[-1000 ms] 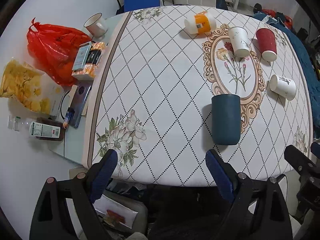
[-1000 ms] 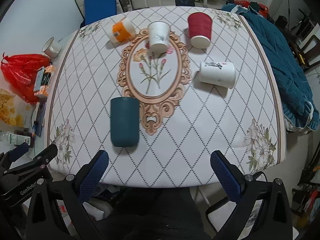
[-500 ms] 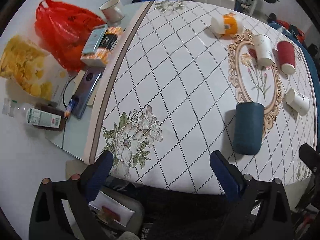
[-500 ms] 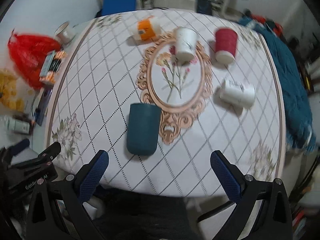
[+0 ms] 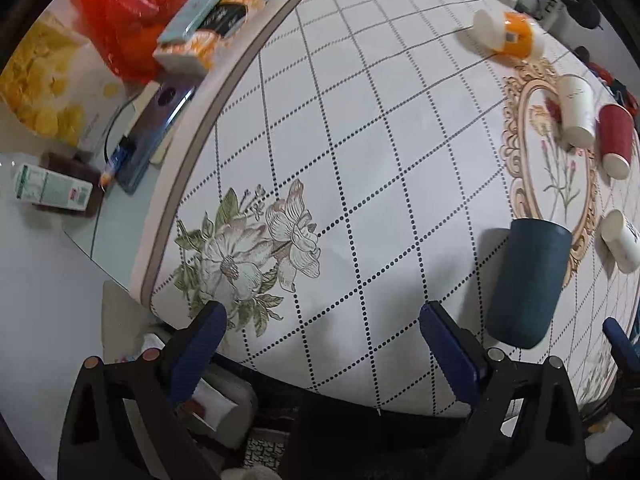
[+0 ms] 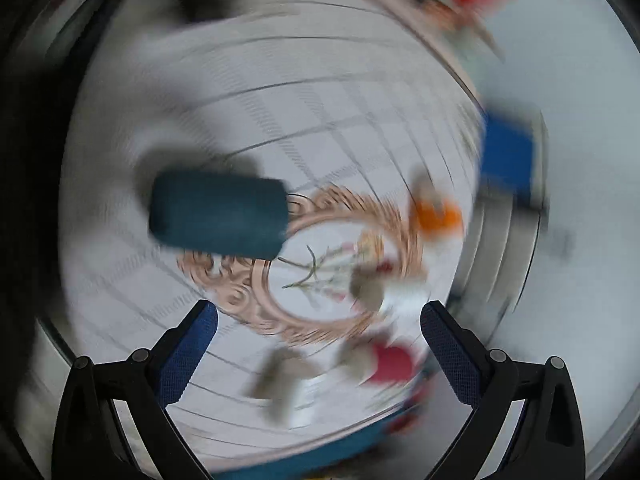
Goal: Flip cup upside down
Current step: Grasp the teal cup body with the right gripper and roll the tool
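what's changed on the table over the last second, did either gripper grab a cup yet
No cup has been grabbed. Both grippers moved: the left gripper swung closer over the table's left part, and the right gripper is rotating fast, so its view is smeared. Both remain open and empty. The dark blue cup, orange cup, white cups and red cup lie where they were on the tablecloth.

The right gripper [image 6: 319, 316] is rolling hard, smearing its whole view; the dark teal cup [image 6: 219, 216] now lies sideways above its left finger. The left gripper [image 5: 322, 320] is drifting left, leaving that cup [image 5: 526, 284] outside its right finger [image 5: 448, 346].
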`<state>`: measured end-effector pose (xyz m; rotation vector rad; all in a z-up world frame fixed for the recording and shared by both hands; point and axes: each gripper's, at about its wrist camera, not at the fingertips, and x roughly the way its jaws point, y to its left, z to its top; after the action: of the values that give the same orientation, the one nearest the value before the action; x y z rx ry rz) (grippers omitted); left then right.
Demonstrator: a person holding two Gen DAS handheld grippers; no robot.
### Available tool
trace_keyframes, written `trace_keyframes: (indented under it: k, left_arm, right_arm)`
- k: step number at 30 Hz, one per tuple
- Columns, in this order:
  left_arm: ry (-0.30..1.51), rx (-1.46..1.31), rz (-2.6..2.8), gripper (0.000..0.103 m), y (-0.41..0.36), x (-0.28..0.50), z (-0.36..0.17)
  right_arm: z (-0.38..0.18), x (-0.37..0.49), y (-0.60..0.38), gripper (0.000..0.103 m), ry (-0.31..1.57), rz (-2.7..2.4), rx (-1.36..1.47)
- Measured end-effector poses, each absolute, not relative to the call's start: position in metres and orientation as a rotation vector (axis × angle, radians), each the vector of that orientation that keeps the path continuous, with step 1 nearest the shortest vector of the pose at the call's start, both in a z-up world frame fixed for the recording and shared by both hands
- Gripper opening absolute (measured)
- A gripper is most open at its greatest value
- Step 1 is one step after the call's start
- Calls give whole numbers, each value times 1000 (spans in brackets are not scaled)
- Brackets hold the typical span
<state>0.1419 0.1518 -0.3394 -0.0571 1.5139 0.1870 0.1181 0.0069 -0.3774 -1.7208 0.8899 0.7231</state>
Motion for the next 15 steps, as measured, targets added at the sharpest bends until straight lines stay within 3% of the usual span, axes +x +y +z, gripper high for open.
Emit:
trace_keyframes:
  k: [7, 10, 15]
  left_arm:
    - [1571, -69, 238, 99, 149, 140, -374]
    - [1594, -69, 250, 99, 149, 137, -387]
    - [1616, -73, 267, 100, 150, 134, -398]
  right_arm:
    - [-441, 77, -13, 100, 389, 1095, -2317]
    - [-459, 70, -25, 99, 150, 1193, -2475]
    - [-479, 67, -32, 99, -54, 1298, -2581]
